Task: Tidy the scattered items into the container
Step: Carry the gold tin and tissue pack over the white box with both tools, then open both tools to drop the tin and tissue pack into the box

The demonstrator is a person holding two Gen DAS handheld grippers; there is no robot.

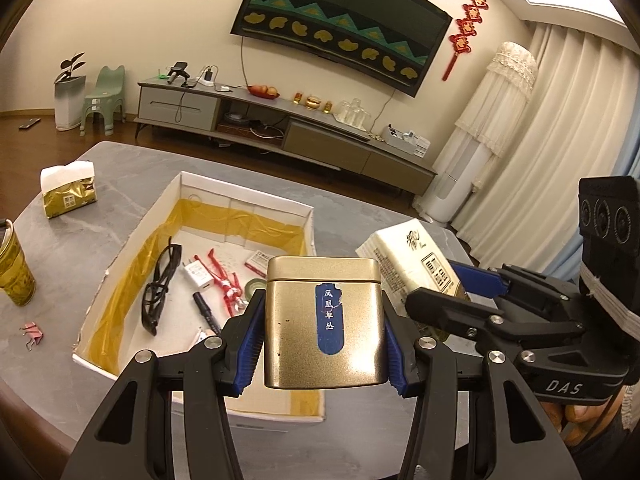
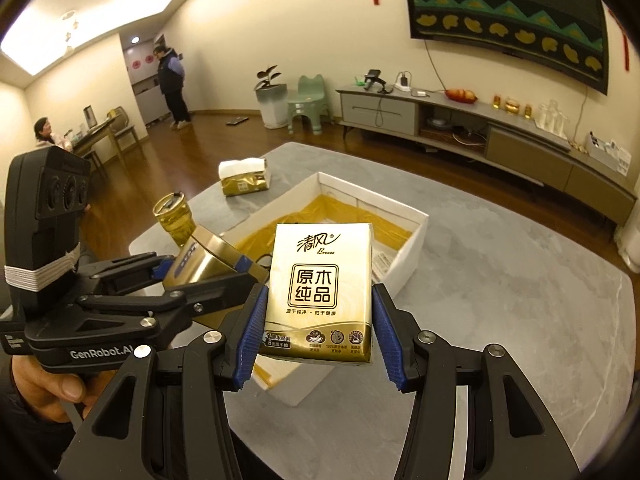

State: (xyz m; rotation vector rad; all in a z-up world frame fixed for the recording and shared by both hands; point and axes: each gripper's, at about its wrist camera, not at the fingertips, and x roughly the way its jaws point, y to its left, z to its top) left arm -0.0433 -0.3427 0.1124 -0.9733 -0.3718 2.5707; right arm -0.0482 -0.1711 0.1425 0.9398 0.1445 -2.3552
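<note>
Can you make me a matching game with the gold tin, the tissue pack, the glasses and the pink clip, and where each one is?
Things:
1. gold tea tin
2. pocket tissue pack
3. black glasses
4. pink binder clip

Places:
A. lying on the grey table, outside the box
B. held in the right gripper
C. lying inside the white cardboard box
D. held in the left gripper

Pairs: 1-D, 2-B, 3-C, 4-A
</note>
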